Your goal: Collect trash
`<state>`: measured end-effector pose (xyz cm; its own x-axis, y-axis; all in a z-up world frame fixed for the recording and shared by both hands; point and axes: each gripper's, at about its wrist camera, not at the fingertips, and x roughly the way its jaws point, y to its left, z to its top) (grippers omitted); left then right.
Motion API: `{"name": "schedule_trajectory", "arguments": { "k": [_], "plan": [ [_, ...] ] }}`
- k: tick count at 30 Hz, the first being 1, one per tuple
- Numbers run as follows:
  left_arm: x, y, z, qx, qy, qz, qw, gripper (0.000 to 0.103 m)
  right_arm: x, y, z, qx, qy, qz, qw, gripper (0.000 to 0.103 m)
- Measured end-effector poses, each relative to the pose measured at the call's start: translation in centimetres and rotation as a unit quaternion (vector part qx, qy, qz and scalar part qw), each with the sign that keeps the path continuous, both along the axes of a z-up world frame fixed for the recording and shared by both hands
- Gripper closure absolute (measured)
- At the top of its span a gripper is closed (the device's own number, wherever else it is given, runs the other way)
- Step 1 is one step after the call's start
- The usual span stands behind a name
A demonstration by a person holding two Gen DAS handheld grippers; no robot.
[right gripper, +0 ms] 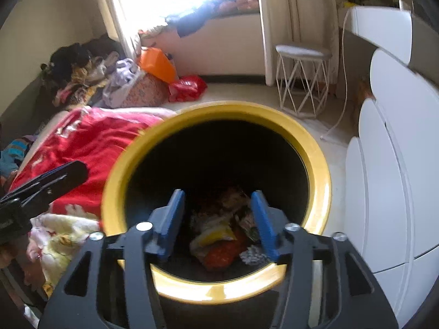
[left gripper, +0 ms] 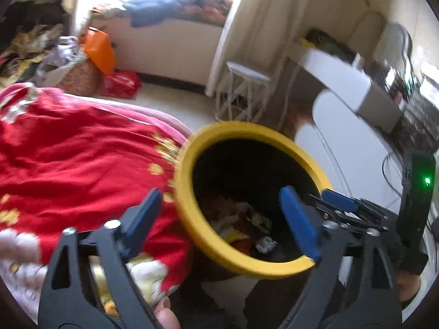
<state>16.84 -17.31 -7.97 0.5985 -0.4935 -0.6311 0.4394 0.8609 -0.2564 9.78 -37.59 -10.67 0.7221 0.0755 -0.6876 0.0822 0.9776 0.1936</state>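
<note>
- Beside the bed's edge, a bin [right gripper: 216, 292] with a yellow rim and a black inside is seen standing on the floor.
- At the bin's bottom, trash [right gripper: 219, 235] is seen piled: yellow, orange and white scraps, crumpled together.
- The right gripper [right gripper: 218, 219] is held over the bin's mouth, pointed down into it; its blue fingers [right gripper: 172, 219] are parted and nothing is gripped between them.
- The left gripper [left gripper: 222, 219] is held at the bin's left rim, its jaws spread wide and empty; one finger is seen over the red blanket [left gripper: 76, 159], the other over the bin's opening.
- In the left wrist view, the right gripper is seen at the bin's right edge.
- A fingertip [left gripper: 164, 315] is seen at the bottom edge of the left wrist view.
- Past the bin, a white stool [right gripper: 303, 82] is seen on the floor near a curtain [right gripper: 310, 8].
- White drawers [right gripper: 389, 178] are seen to the right of the bin.
- Bags and clothes [right gripper: 131, 82] are heaped by the far wall.
</note>
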Motion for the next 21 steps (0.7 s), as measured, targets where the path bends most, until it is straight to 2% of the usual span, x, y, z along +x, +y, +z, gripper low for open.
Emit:
{"name": "schedule_trajectory", "arguments": {
  "k": [2,3,5,6,10,13,15,21],
  "plan": [
    [-1.4,2.0,1.2,-0.009,-0.024,0.039,0.9989,0.011,-0.9,1.1,1.3,-0.006,-0.03,-0.001,1.0,0.023],
    [-1.9,2.8,1.6,-0.009,-0.034,0.056,0.9978,0.011,-1.6,1.8,2.0,-0.011,-0.051,-0.003,0.999,0.021],
    [-3.3,4.6,2.5,-0.004,-0.056,0.095,0.9939,0.011,-3.0,3.1,3.4,-0.021,-0.096,-0.008,0.995,0.008],
    [-4.0,5.5,2.8,-0.001,-0.064,0.115,0.9913,0.011,-3.7,3.7,4.1,-0.026,-0.12,-0.011,0.992,0.006],
    [-6.3,8.5,3.5,0.012,-0.074,0.161,0.9841,0.011,-6.4,6.4,6.3,-0.042,-0.208,-0.009,0.977,0.006],
    [-8.1,10.2,4.1,0.03,-0.094,0.181,0.9786,0.011,-8.1,7.8,6.8,-0.051,-0.251,0.003,0.967,0.006],
    [-9.1,10.8,4.1,0.042,-0.102,0.186,0.9763,0.011,-8.6,8.3,7.0,-0.049,-0.265,0.01,0.963,0.006],
    [-11.4,11.6,4.5,0.045,-0.118,0.207,0.9703,0.011,-9.8,9.6,7.1,-0.043,-0.279,0.026,0.959,0.006]
  ]
}}
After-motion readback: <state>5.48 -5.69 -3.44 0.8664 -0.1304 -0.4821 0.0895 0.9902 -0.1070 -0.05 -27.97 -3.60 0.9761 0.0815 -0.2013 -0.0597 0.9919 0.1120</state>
